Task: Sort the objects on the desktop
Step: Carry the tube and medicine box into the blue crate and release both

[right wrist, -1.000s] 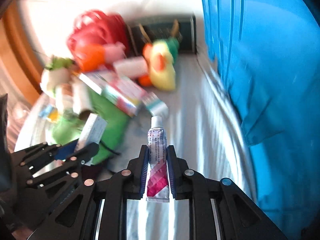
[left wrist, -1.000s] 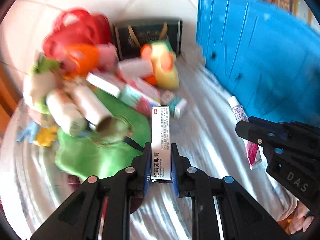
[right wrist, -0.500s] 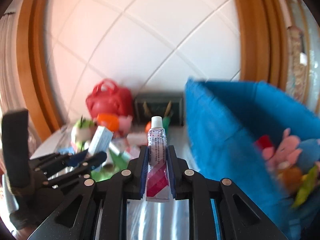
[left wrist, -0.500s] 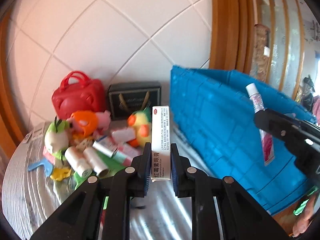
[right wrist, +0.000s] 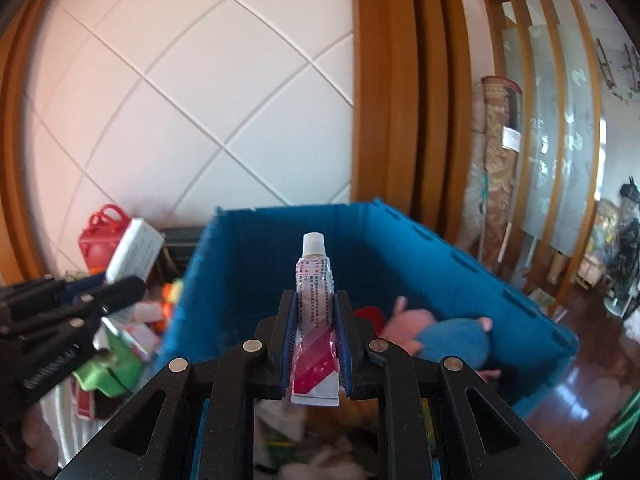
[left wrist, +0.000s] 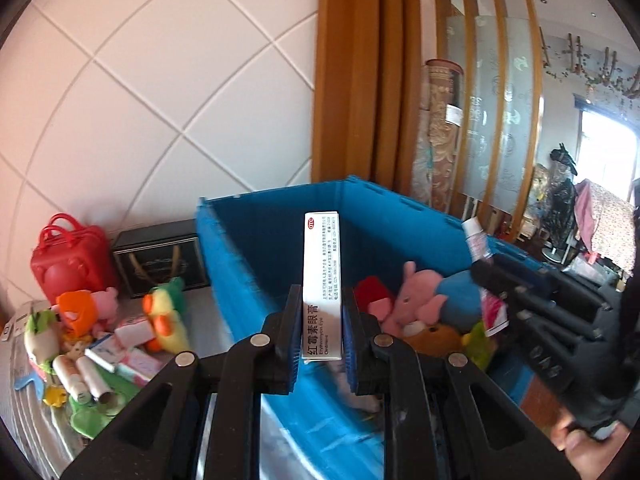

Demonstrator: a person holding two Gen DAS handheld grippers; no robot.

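Blue crate [left wrist: 256, 264] fills 12 to 3 o'clock, plush toys [left wrist: 416, 304] inside. Left gripper [left wrist: 320, 340] clamped on ointment box [left wrist: 322, 280], right gripper [right wrist: 316, 340] clamped on small tube [right wrist: 316, 300]; both held above crate. Step judged: deposit. Next: part fingers over the opening, clear of rim.

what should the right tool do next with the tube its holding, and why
Probably open and let the tube drop. The right tool is shut on it, cap up, and in the right wrist view it sits over the open blue crate, with plush toys already inside below. Nothing appears to block the fall. The left tool, shut on the white ointment box, looks ready to follow.
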